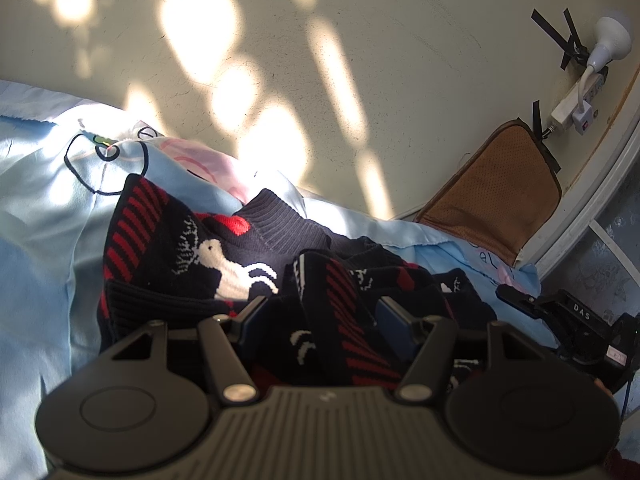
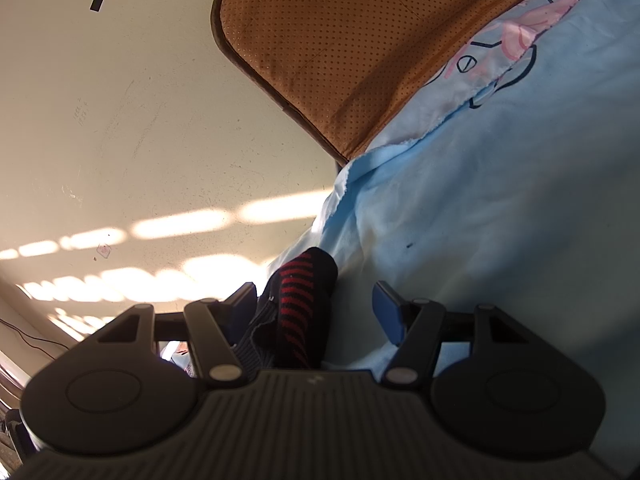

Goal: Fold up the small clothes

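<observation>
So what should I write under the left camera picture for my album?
The left tool sits open over a crumpled dark sweater on a blue sheet.

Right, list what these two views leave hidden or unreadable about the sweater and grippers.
- Left wrist view: the sweater's near part, hidden under the left gripper.
- Right wrist view: most of the sweater; only a striped cuff shows between the right gripper's fingers.
- Left wrist view: right gripper cut off by the edge, jaws unreadable.

Sweater [image 1: 224, 256] bottom hidden behind left claw [image 1: 320, 320]; right claw [image 1: 560, 320] cut off at frame edge, beside sweater.
</observation>
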{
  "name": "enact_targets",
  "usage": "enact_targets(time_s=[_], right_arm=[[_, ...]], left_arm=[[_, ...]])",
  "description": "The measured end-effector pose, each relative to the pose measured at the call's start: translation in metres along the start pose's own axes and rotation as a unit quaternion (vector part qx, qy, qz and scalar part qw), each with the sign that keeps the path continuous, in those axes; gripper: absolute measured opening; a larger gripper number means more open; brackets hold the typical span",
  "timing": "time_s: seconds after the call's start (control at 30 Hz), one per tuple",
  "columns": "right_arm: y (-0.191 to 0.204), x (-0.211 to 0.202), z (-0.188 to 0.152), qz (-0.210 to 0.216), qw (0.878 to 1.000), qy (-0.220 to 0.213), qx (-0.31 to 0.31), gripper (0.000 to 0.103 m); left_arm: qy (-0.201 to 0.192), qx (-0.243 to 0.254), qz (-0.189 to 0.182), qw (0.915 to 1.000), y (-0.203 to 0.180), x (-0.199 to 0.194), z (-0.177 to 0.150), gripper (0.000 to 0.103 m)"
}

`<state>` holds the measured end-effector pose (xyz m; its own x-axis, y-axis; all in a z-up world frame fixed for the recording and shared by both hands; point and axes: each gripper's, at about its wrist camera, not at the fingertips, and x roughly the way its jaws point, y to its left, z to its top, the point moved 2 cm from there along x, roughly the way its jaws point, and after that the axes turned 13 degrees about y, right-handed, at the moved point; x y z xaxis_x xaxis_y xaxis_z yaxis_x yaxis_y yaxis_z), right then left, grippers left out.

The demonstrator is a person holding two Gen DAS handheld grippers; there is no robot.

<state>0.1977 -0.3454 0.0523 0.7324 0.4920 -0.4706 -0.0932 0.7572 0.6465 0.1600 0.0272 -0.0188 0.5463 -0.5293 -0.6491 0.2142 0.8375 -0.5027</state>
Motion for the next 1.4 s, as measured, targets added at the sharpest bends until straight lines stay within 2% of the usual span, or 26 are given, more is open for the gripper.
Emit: enact_targets(time_s=[1.4], right_arm=[[0.0017,0.0009,-0.0023,-0.003,1.000,0.001,-0.005,0.067]], left_arm=[[0.001,0.007,0.003,1.0000,-0.0016,-0.0001,-0.0003,0.064]])
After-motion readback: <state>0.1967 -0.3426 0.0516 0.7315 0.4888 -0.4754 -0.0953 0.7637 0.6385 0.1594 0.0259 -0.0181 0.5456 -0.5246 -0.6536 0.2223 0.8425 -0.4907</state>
